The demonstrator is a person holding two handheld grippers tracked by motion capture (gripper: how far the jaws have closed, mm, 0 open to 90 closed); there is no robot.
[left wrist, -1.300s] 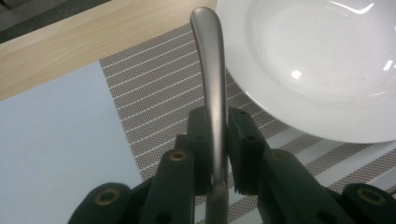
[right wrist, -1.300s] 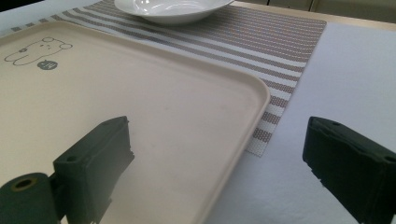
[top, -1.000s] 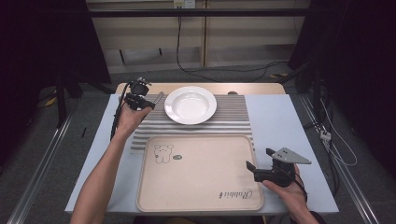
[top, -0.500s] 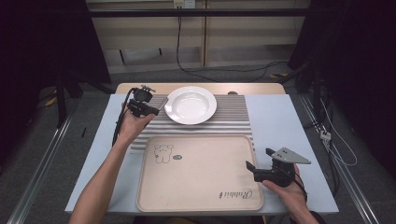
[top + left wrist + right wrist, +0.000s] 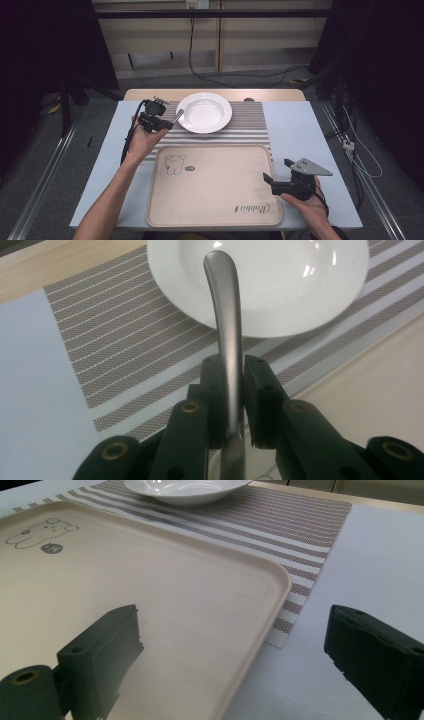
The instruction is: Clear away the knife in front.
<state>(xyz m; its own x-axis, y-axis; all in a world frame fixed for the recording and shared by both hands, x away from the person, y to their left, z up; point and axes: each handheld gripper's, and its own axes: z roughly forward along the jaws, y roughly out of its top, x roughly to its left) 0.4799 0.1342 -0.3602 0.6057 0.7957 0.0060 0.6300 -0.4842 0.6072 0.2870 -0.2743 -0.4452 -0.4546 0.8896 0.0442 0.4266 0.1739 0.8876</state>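
A round white ceramic plate (image 5: 203, 112) sits on a striped woven placemat (image 5: 250, 126) at the table's far side — the beige plastic tray (image 5: 215, 185) lies before it, overlapping the placemat's near edge.

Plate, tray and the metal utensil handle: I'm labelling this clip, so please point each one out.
Plate (image 5: 204, 113): high view, centre of its white bowl.
Tray (image 5: 215, 185): high view, bare beige middle.
Metal utensil handle (image 5: 226, 325): left gripper view, shaft above the jaws clamping it.
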